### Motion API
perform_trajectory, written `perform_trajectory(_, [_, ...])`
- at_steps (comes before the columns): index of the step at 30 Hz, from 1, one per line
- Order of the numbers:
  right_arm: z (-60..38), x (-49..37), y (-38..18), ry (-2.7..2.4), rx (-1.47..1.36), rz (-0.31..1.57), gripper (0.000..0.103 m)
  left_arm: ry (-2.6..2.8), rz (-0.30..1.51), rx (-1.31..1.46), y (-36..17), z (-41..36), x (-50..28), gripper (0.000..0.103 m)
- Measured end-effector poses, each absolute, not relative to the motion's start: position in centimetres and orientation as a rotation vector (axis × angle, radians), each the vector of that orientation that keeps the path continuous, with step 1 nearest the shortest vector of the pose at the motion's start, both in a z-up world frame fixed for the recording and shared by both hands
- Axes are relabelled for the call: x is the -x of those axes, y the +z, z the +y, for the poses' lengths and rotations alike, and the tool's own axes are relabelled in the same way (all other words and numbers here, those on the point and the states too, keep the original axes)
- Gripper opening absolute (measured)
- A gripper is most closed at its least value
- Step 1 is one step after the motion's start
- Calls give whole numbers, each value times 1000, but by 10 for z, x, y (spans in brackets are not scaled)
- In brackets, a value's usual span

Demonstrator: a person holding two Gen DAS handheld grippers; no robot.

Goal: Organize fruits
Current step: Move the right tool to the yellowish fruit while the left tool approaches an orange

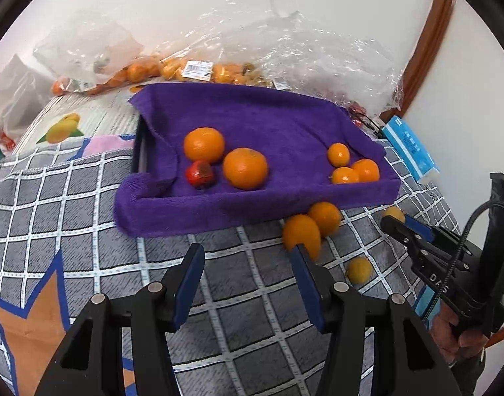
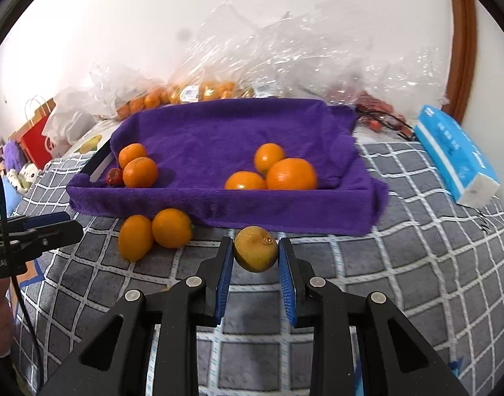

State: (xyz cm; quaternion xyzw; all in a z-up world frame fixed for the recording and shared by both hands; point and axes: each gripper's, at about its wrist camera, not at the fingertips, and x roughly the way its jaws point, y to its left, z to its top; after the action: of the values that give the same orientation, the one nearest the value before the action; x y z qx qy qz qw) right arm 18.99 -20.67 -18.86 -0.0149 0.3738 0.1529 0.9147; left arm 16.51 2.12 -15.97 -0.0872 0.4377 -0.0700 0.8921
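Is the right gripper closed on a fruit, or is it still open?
Shut on a fruit. In the right wrist view the right gripper has both blue jaws pressed against the sides of a small yellow-brown citrus fruit, just before the purple towel.

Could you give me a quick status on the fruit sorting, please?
Right claw shut on a yellowish fruit. Left claw open, empty. Two oranges loose before the purple tray. Path clear.

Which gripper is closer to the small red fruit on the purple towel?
Left. The left gripper hangs just before the towel's edge below the red fruit; the right gripper sits farther along.
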Motion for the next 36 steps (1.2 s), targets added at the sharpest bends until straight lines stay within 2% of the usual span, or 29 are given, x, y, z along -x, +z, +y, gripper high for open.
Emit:
perform_trajectory(20, [-238, -187, -206, 296, -11, 803, 27, -236, 962, 200, -177, -17, -191, 51])
perform_trajectory(25, [-244, -188, -206, 307, -51, 803, 27, -239, 995, 181, -183, -29, -196, 46])
perform_trajectory(27, [-246, -189, -206, 315, -65, 806, 27, -225, 986, 175, -183, -30, -196, 40])
perform_trajectory(31, [-247, -190, -206, 320, -77, 805, 27, -216, 989, 171, -184, -29, -197, 37])
perform_trajectory(33, [-247, -189, -206, 322, -78, 806, 27, -209, 991, 170, -185, -28, -198, 32])
perform_trajectory(36, [-247, -190, -206, 324, -78, 806, 27, -209, 990, 184, -185, -25, -198, 31])
